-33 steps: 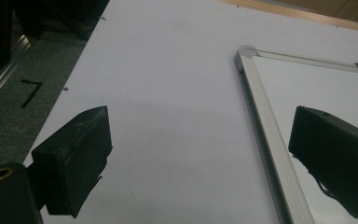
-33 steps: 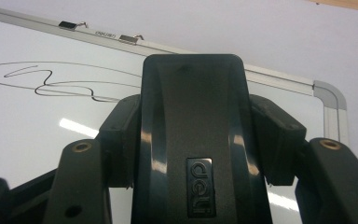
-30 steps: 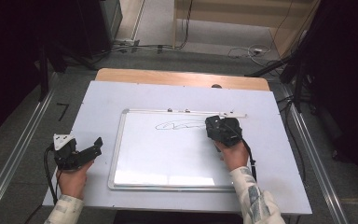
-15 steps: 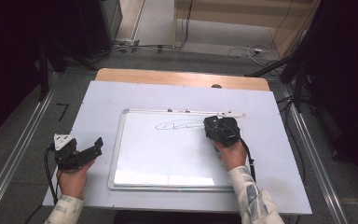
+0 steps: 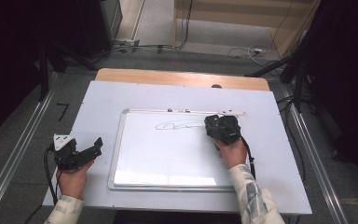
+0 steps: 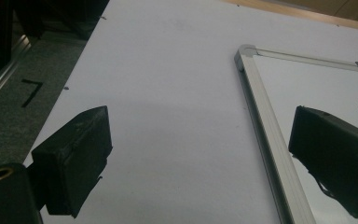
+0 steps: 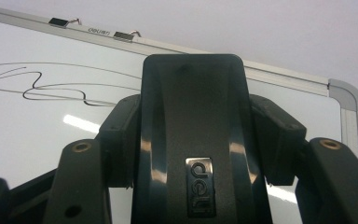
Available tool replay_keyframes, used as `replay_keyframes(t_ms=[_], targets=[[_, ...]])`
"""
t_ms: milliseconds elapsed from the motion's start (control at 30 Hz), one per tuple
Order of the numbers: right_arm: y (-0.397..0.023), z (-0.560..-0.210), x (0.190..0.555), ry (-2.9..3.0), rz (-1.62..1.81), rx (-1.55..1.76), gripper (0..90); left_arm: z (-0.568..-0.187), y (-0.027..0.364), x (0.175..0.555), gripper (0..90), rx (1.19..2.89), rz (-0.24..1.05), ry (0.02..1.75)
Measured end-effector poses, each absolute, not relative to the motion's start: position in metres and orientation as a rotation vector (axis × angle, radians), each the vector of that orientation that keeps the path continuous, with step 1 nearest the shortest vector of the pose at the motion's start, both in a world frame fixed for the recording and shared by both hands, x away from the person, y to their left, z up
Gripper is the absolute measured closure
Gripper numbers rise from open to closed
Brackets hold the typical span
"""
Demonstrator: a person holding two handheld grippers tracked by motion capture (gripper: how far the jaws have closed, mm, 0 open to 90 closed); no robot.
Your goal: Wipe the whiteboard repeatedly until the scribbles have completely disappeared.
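**Eraser clamped beside the scribble, ready for a wipe**

Grips a black eraser (image 7: 193,116) in the right gripper (image 5: 220,127), with both jaws clenched against its 2 long sides. Pins the eraser's smooth, branded back upward between the pads, probably so that the wiping face lies flat against the whiteboard (image 5: 168,158). Sits near the board's top right corner, just right of the end of the looping black scribble (image 5: 179,125), which looks like the mark to be cleared. Makes sense of that spot: starts at 1 end of the line, so 1 sideways pass along it could take most of the ink. Cannot tell from these views whether the eraser's face presses on the board or hovers just above it.

Lies flat on the pale table (image 5: 102,100), this whiteboard, with its top edge and the 2 small hanging clips (image 7: 65,21) turned away from the person. Puts the writing within easy reach of the right hand.

Rests the left gripper (image 5: 93,148) on the table just left of the board, jaws spread wide with nothing between them. Looks along the silver frame (image 6: 261,116) in the left gripper view, with 1 jaw over the bare table and the other above the board's edge. Suggests a waiting post: close enough to steady the frame should the wiping push the board across the table.
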State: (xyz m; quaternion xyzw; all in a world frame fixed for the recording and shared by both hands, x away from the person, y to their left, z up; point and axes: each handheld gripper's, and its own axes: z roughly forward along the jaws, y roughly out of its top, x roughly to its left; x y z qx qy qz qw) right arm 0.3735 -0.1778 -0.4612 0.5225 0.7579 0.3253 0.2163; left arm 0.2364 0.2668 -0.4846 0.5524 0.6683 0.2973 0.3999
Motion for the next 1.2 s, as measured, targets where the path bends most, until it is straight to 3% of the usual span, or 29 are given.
replay_keyframes(t_ms=[1200], targets=[[-0.170, -0.476, 0.400, 2.117, 0.838, 1.430, 38.7, -0.484, 0.267, 0.236, 6.3, 1.401, 0.753, 1.691]])
